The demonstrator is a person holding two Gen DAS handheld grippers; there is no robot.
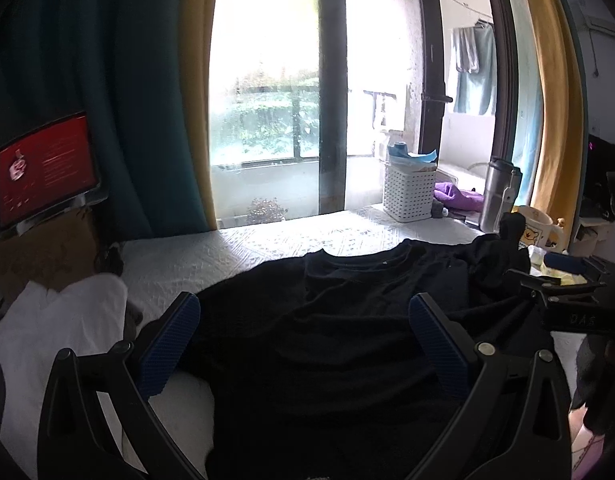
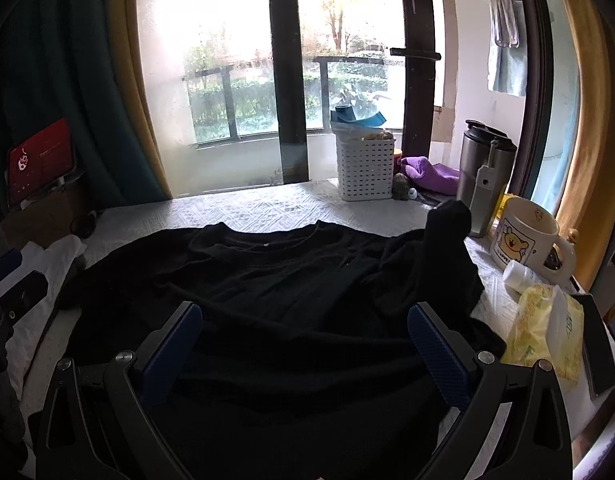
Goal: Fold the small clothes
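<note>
Left hand-held gripper [image 1: 303, 344] and right hand-held gripper [image 2: 305, 354], nearest the viewer: each hovers with its blue-padded fingers spread wide and nothing between them, over the near part of the black shirt [image 2: 267, 300]. The shirt lies spread flat on the white textured counter [image 2: 267, 208], collar at its far edge; its right sleeve is bunched up into a raised peak. Left of the shirt lies a white cloth [image 1: 59, 332]. Right of the shirt: a yellow tissue pack [image 2: 543, 332], a small white bottle [image 2: 517, 276] and a bear-printed mug [image 2: 523, 238]. Beyond the shirt's right side stand a steel tumbler [image 2: 483, 172], a purple cloth [image 2: 431, 174] and a white slotted basket [image 2: 365, 170]. Behind all, a window [image 2: 227, 80] with dark frames.
</note>
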